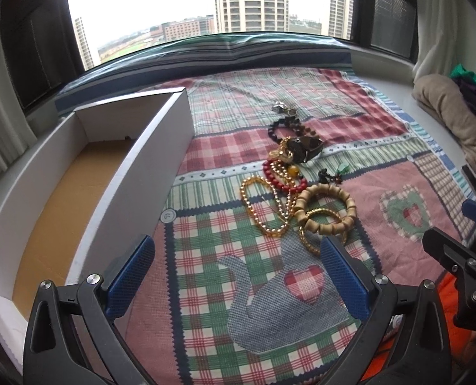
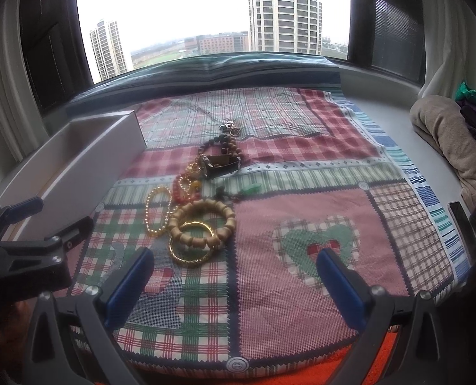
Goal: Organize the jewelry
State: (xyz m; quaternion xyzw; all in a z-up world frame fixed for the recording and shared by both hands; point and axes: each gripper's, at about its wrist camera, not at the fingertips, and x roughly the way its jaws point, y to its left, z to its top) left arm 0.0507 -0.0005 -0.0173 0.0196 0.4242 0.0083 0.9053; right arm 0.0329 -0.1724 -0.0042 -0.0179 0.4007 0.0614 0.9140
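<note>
A heap of jewelry lies on a plaid quilt. In it are a chunky wooden bead bracelet, a gold bangle, an amber bead strand, a red bead bracelet, a dark bead bracelet and a watch. An open white box with a brown floor stands at the left. My left gripper is open, between box and heap. My right gripper is open just short of the gold bangle.
A window with tower blocks fills the back, with a striped cushion along the sill. A beige folded cloth and green fabric sit at the right. Orange fabric lies under the quilt's near edge.
</note>
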